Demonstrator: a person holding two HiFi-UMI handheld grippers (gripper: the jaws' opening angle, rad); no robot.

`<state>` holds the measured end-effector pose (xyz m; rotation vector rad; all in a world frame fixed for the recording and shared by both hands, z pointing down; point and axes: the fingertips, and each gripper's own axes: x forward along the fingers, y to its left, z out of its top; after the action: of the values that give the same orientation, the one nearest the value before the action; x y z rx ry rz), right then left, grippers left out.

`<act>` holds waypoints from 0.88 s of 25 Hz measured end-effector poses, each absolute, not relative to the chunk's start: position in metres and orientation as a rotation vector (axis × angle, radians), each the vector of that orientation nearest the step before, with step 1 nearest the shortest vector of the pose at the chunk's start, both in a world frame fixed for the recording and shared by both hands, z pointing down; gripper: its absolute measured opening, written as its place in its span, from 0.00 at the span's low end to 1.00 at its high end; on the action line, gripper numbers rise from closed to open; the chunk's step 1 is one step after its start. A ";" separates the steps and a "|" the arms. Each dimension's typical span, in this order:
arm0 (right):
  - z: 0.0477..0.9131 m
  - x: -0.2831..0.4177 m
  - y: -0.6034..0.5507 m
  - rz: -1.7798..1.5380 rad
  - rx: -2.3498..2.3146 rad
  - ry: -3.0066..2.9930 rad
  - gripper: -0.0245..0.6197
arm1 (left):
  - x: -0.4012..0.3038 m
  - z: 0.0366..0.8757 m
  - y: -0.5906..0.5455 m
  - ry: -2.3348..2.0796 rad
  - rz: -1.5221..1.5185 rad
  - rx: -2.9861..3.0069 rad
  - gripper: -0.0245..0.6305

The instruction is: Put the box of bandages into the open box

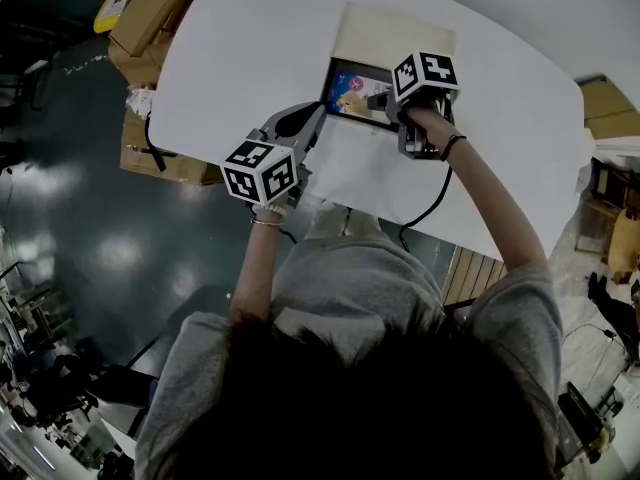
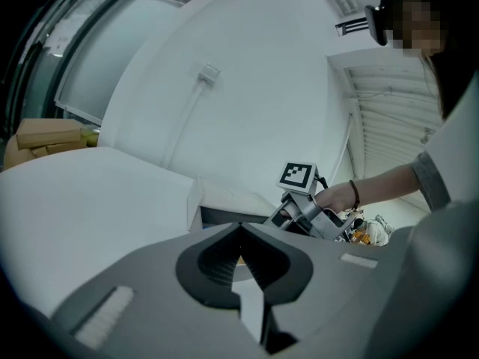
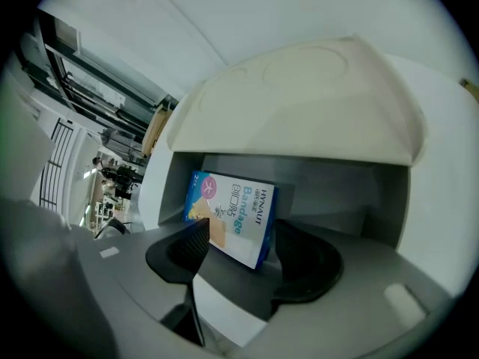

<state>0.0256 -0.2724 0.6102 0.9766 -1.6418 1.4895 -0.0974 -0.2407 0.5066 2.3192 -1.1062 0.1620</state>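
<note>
Right gripper view: the right gripper (image 3: 241, 234) has its jaws apart. The blue-and-white cardboard box of bandages (image 3: 232, 212) sits just past the tips, printed face toward the camera, leaning tilted inside the open grey box (image 3: 340, 193). The left jaw overlaps the carton's lower corner and the right jaw stands just beside its edge. I see no squeeze on it, so I read it as not gripped. The cream lid (image 3: 299, 103) is folded up and back, which leaves a free way in from the front.

Head view agrees. The carton lies within the box walls, on the white table (image 1: 230, 58), with the right gripper's tips at its right edge. The gripper comes in low and roughly level, probably so the carton goes in flat-ish under the raised lid.

The left gripper (image 1: 312, 118) has its jaws together with nothing between them. It sits on the near side, tips pointed at the open box's near-left corner. I can't tell if it touches. My guess is it's parked there to brace the box or just to keep clear of the working side.

My judgement is that placement is as good as done. What remains is backing the right gripper straight out. The risk is that the carton is only leaning, so a jaw dragging its corner could tip it or pull it over the rim. The black cable (image 1: 430, 208) trailing from the right gripper over the table edge could also tug.
</note>
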 end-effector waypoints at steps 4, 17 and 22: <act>0.592 0.035 -0.273 1.445 1.036 -1.739 0.39 | -0.098 0.501 -0.239 -1.117 0.147 2.312 0.03; 0.547 0.036 -0.263 1.290 1.107 -2.080 0.10 | -0.091 0.492 -0.238 -1.092 0.178 2.354 0.03; 0.522 0.036 -0.257 1.198 1.128 -2.185 0.06 | -0.089 0.482 -0.237 -1.094 0.175 2.375 0.03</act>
<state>0.0356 -0.2572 0.5216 1.1279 -2.1848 1.1981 -0.0886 -0.2366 0.4824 2.3751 -1.0940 0.1754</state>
